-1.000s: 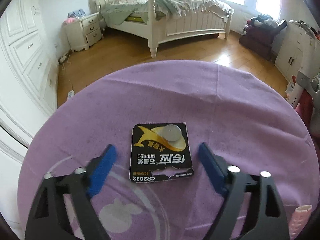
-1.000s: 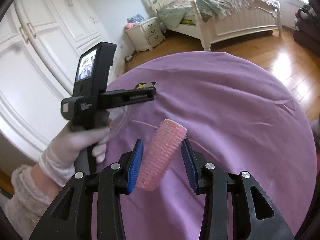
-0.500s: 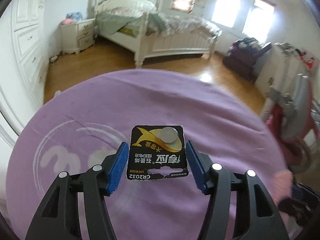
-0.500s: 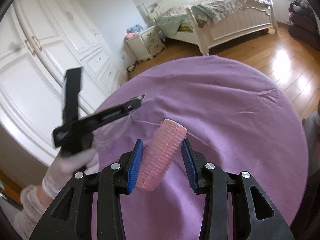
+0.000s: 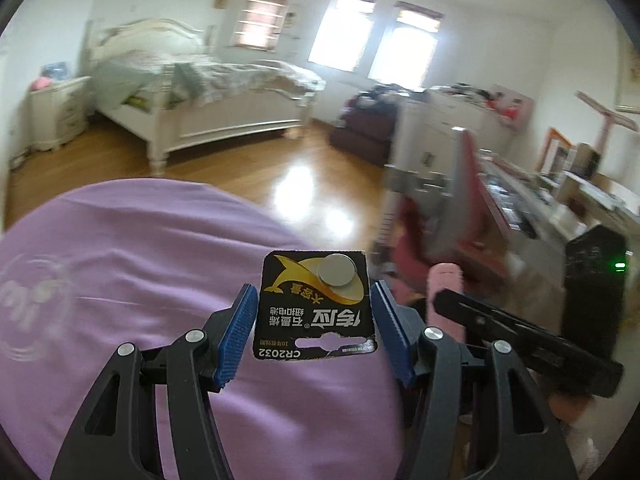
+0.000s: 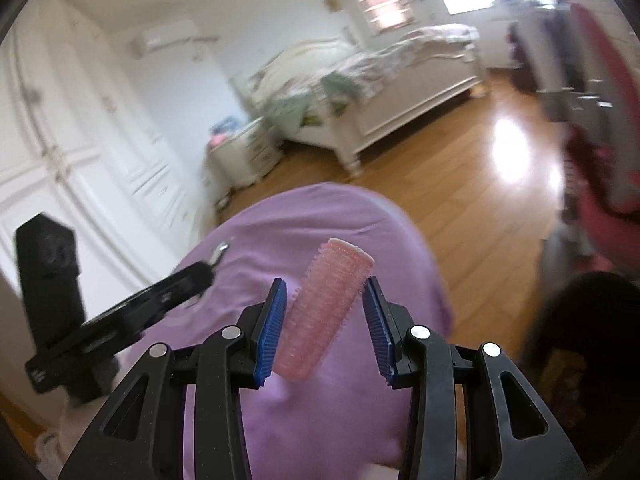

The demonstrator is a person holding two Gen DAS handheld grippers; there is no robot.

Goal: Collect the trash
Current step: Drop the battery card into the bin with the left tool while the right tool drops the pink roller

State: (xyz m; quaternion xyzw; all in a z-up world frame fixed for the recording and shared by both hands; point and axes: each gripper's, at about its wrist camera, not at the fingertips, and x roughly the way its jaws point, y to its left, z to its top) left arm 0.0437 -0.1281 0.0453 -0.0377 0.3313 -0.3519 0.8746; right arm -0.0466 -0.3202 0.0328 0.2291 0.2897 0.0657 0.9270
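My left gripper [image 5: 314, 334] is shut on a black and gold CR2032 battery card [image 5: 314, 306] with a coin cell on it, held in the air above the purple tablecloth [image 5: 120, 264]. My right gripper [image 6: 326, 328] is shut on a pink hair roller [image 6: 324, 308], also lifted above the cloth [image 6: 320, 420]. The right gripper and the roller's tip [image 5: 444, 280] show at the right of the left wrist view. The left gripper's body [image 6: 120, 316] shows at the left of the right wrist view.
A round table under the purple cloth is below both grippers. A white bed [image 5: 208, 108], a nightstand [image 6: 244, 156], white wardrobes [image 6: 80, 160] and wooden floor [image 5: 312, 184] lie beyond. A cluttered white cabinet and pink furniture [image 5: 460, 200] stand to the right.
My left gripper closed on the battery card and lifted it off the cloth. Both grippers have swung to the right, away from the table's middle. The right gripper kept hold of the roller.
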